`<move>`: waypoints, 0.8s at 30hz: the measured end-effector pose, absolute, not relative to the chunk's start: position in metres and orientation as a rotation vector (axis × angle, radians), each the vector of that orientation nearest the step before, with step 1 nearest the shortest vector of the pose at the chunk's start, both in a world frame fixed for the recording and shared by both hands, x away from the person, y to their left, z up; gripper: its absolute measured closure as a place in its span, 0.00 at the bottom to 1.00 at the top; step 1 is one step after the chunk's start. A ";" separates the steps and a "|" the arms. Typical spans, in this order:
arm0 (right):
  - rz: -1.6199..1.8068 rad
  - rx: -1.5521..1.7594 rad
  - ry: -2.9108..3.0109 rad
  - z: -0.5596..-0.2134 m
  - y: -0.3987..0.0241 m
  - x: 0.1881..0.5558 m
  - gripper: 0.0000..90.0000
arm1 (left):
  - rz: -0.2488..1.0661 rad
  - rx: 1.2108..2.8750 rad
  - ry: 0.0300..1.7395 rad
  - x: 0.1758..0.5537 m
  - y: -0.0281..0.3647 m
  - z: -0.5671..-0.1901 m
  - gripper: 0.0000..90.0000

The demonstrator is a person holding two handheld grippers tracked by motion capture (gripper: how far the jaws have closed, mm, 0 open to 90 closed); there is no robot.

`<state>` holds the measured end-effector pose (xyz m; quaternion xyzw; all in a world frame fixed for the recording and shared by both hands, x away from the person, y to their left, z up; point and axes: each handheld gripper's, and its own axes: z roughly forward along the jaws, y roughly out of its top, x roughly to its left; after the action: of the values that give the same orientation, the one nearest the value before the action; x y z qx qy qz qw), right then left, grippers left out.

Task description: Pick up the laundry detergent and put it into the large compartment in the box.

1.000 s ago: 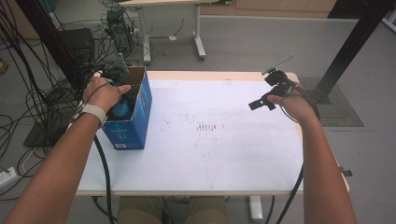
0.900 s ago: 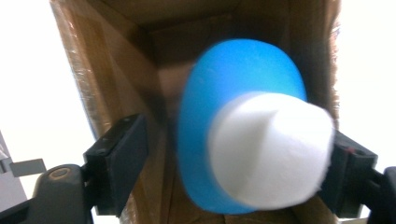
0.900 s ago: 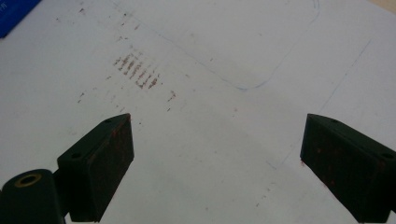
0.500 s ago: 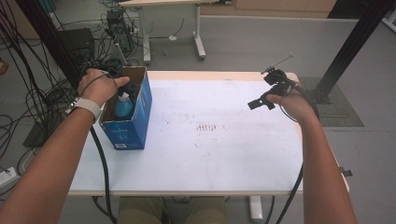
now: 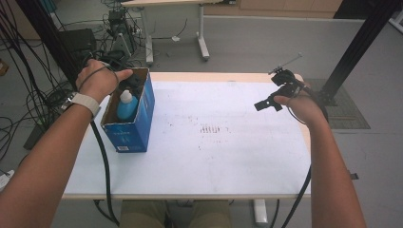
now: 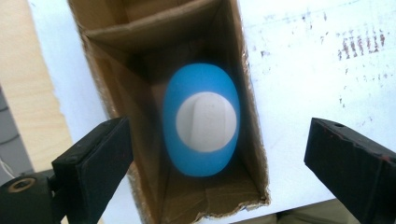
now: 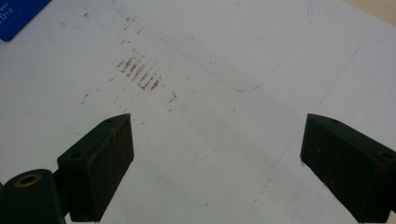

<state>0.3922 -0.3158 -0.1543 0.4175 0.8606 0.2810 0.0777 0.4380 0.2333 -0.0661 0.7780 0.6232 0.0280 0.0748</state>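
A blue bottle (image 5: 126,105) with a white cap stands upright inside an open blue cardboard box (image 5: 139,129) at the table's left. My left gripper (image 5: 134,80) hovers over the box's far end. In the left gripper view it (image 6: 217,135) looks straight down on the bottle (image 6: 203,156) and the box's brown inner wall (image 6: 116,70). Its jaws have just been opening; they stand wide apart, clear of the bottle. Above the table's right side my right gripper (image 5: 267,102) is held open, with bare table between its jaws (image 7: 217,126).
The white table top (image 5: 214,161) bears a patch of brown marks (image 5: 210,128) in its middle. Cables (image 5: 28,85) and another desk's legs (image 5: 202,42) lie on the floor beyond. A black post (image 5: 361,42) rises at the right.
The left hand has lifted off the box and drawn toward its far end, uncovering the bottle, which stays in the box. The right hand has kept still.
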 end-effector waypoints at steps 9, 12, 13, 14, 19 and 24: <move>0.842 1.259 2.569 -0.152 -0.318 0.389 0.10 | 0.126 2.383 1.747 0.429 0.224 -0.033 0.09; 0.844 1.256 2.568 -0.151 -0.317 0.389 0.10 | 0.150 2.398 1.698 0.425 0.217 -0.023 0.09; 0.842 1.256 2.569 -0.150 -0.317 0.389 0.10 | 0.153 2.402 1.677 0.423 0.214 -0.019 0.09; 0.843 1.254 2.569 -0.150 -0.317 0.389 0.10 | 0.148 2.403 1.664 0.422 0.212 -0.015 0.09; 0.842 1.259 2.567 -0.149 -0.318 0.387 0.10 | 0.148 2.450 1.568 0.419 0.198 0.000 0.09; 0.851 1.271 2.557 -0.148 -0.321 0.385 0.10 | 0.138 2.515 1.428 0.418 0.188 0.010 0.09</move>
<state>0.3846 -0.3208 -0.1484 0.4252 0.8554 0.2847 0.0808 0.4176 0.1879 0.0100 0.8620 0.4896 0.0472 0.1226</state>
